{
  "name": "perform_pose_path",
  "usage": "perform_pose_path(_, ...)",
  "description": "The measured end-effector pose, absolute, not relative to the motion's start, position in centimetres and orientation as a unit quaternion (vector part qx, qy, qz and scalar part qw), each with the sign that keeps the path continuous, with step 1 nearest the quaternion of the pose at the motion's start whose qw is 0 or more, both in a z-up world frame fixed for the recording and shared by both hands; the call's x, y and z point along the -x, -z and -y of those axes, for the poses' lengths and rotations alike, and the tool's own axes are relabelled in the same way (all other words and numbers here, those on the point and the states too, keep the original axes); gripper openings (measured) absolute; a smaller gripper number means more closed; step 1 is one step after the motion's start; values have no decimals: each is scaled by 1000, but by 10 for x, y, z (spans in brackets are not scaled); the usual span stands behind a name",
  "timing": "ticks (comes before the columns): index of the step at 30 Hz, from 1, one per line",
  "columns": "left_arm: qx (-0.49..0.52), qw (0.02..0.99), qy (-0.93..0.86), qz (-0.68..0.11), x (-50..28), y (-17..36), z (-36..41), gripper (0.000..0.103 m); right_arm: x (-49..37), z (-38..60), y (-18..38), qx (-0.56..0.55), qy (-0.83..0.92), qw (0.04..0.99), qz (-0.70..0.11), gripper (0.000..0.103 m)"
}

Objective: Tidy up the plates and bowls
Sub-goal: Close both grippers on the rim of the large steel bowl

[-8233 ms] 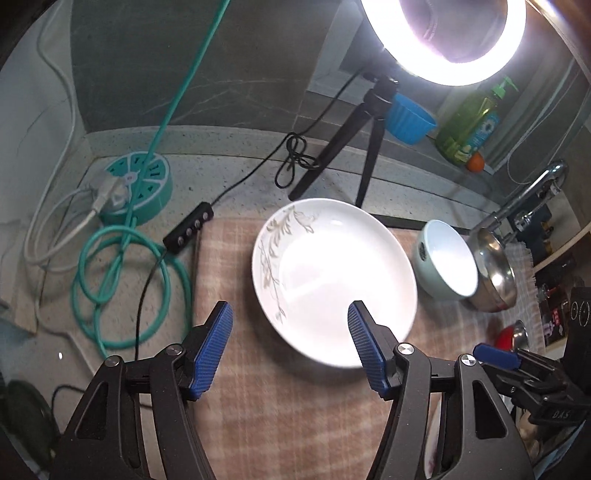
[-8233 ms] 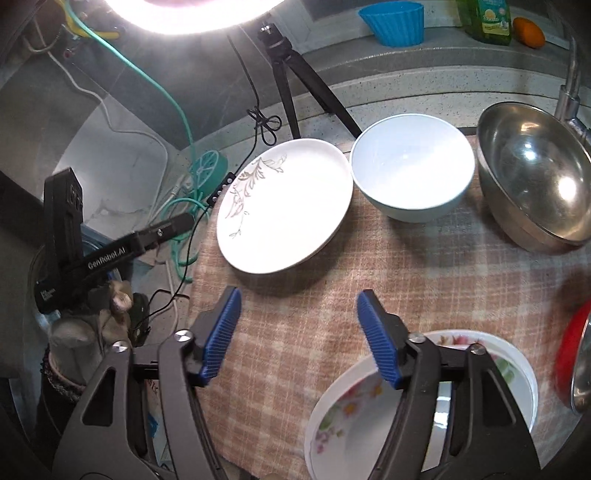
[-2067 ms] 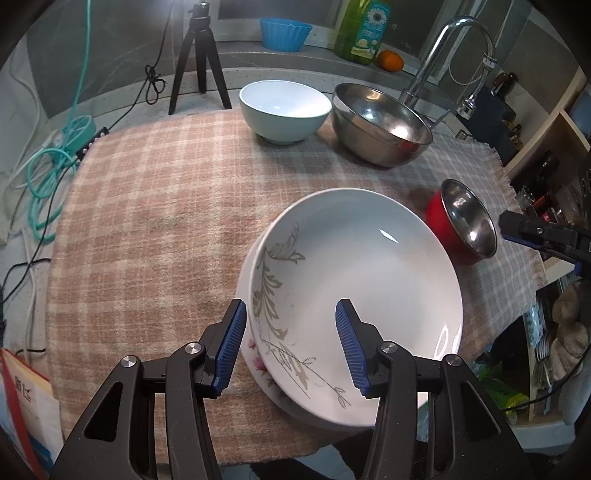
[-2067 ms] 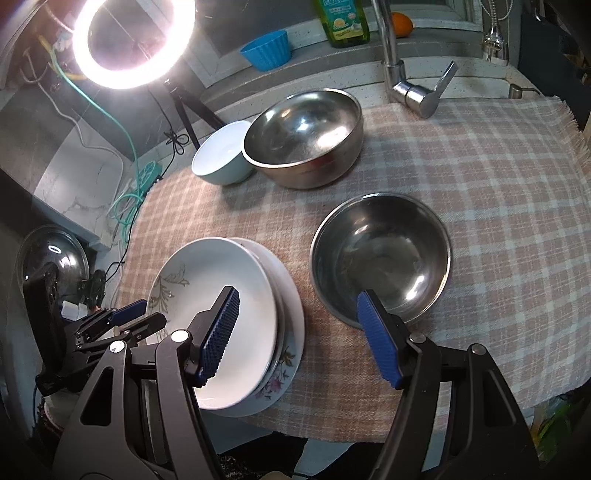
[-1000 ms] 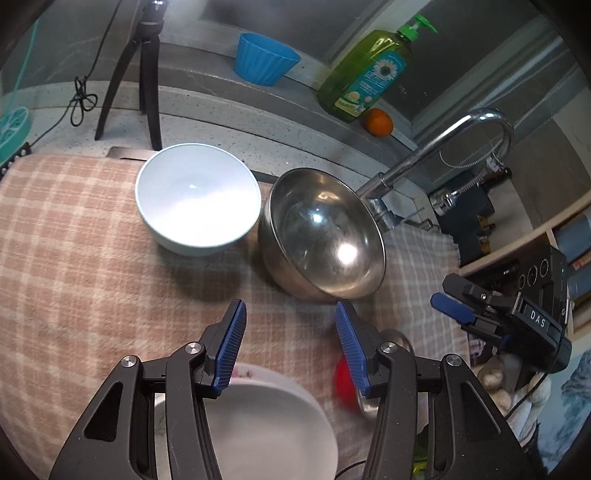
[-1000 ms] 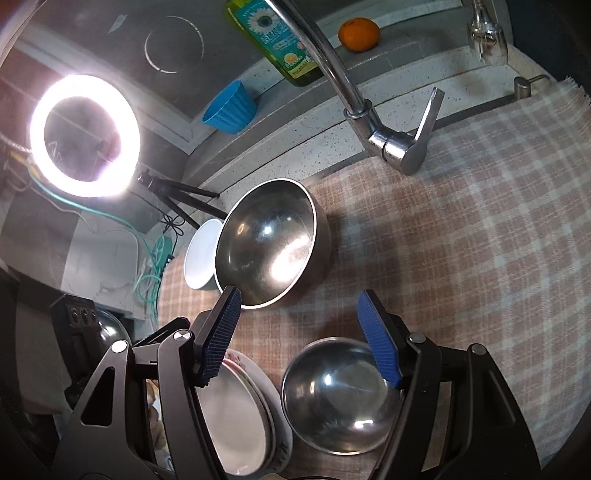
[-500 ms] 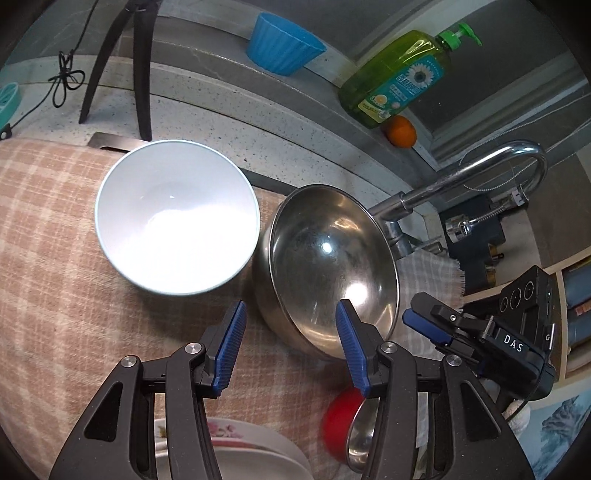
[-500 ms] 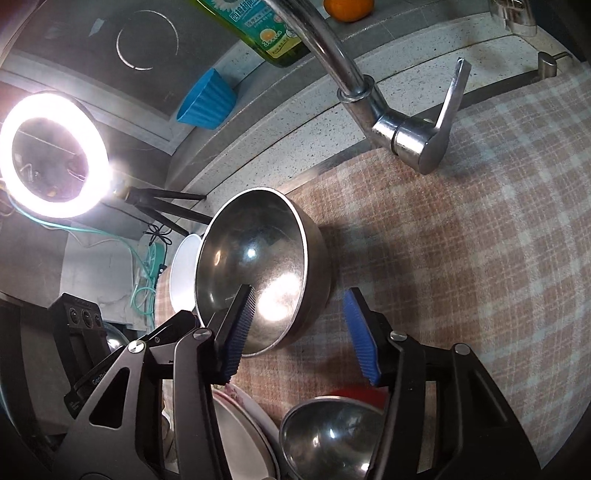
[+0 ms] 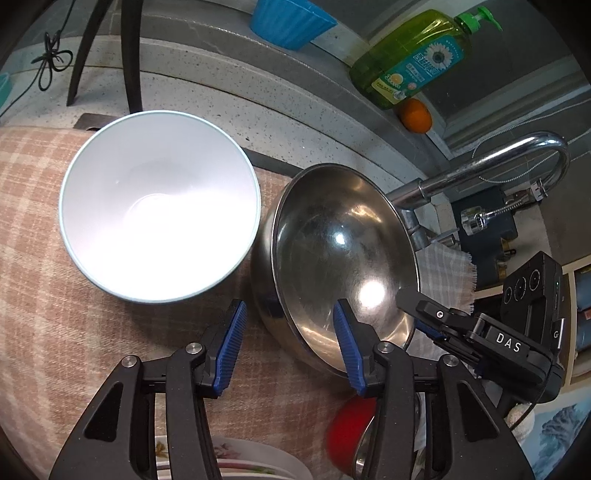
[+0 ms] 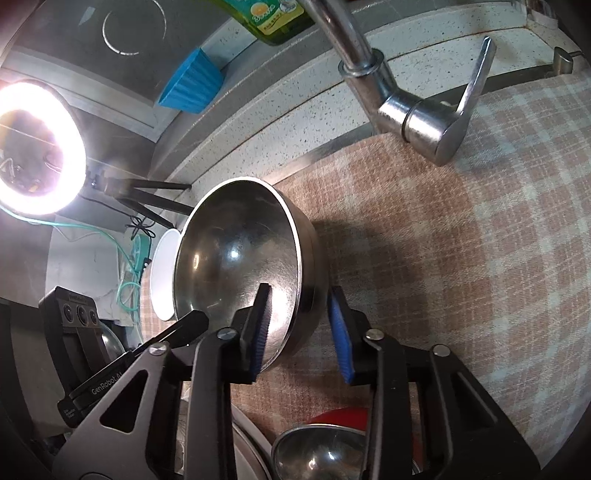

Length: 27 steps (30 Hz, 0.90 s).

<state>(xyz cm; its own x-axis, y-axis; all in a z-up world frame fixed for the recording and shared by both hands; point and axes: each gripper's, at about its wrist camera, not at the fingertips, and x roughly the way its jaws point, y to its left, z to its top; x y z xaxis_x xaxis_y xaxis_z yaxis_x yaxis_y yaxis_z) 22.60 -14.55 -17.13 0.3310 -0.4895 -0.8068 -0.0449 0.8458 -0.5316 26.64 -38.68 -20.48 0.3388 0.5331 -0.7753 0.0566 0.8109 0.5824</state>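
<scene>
A large steel bowl (image 9: 343, 254) stands on the checked cloth (image 9: 55, 332), next to a white bowl (image 9: 159, 225). My left gripper (image 9: 288, 332) is open, its jaws astride the steel bowl's near left rim. My right gripper (image 10: 301, 325) is open, one finger inside the steel bowl (image 10: 240, 258) and one outside its right wall, not closed on it. It also shows in the left wrist view (image 9: 424, 314). A red bowl with steel inside (image 10: 325, 446) and stacked plates (image 9: 258, 461) lie near me. The white bowl (image 10: 162, 273) is mostly hidden behind the steel bowl.
A chrome faucet (image 10: 417, 107) rises just behind the steel bowl. A dish soap bottle (image 9: 410, 62), an orange (image 9: 415, 114) and a blue cup (image 9: 291, 22) stand on the back ledge. A ring light (image 10: 33, 147) on a tripod stands at left.
Both grippers have moved in on the steel bowl. My right gripper's jaws have narrowed and now straddle its right wall; my left gripper's jaws now straddle its near rim.
</scene>
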Motion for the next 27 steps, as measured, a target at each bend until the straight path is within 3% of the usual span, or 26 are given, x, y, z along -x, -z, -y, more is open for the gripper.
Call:
perform_pose_path(4,233,782,141,-561,-226,173,147,36,-266,386,206,-258,-147,776,-557,21)
perform_pose_path(8,228,785,139,-559,-226,174,147,34,-265,386,206,-254,-146,776,-559,20)
perform_pose_path(27,210,803,158,-535,-193,144,136,34,-218,371,177,-237,-153,791,-542,20)
